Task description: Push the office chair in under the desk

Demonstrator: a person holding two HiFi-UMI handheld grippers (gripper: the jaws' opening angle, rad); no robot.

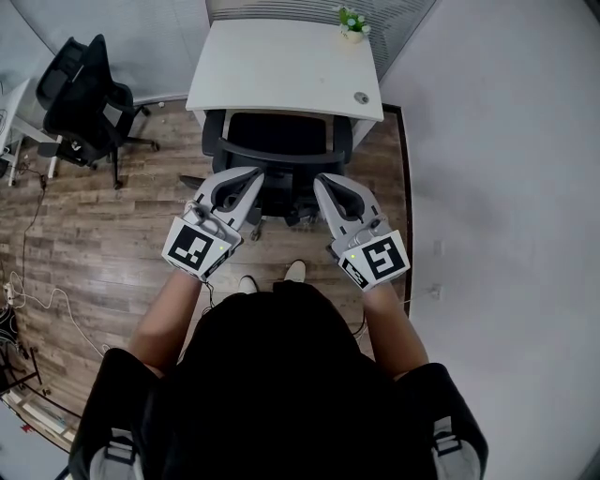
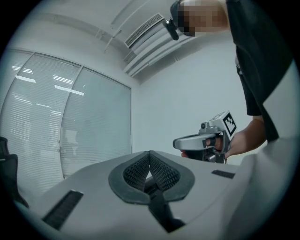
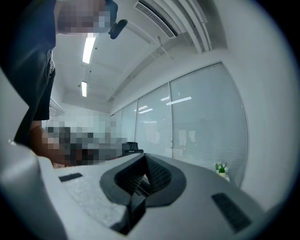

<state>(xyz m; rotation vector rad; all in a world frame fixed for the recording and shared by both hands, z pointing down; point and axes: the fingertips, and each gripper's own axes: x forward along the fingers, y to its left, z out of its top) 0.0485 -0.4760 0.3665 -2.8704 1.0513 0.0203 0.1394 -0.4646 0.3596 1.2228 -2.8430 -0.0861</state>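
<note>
The black office chair (image 1: 277,141) stands at the white desk (image 1: 281,66), its seat partly under the desk's near edge and its backrest toward me. My left gripper (image 1: 247,178) and right gripper (image 1: 324,182) hover side by side over the top of the backrest, pointing toward the desk. Whether either touches the chair is hidden. In the left gripper view the left gripper (image 2: 150,158) has its ribbed pads pressed together on nothing, and the right gripper (image 2: 177,142) shows beside it in a hand. The right gripper (image 3: 144,164) is likewise shut and empty in its own view.
A second black office chair (image 1: 84,89) stands at the left by a glass partition. A small potted plant (image 1: 352,23) and a round fitting (image 1: 361,97) sit on the desk. A white wall runs along the right. Cables (image 1: 37,300) lie on the wood floor at the left.
</note>
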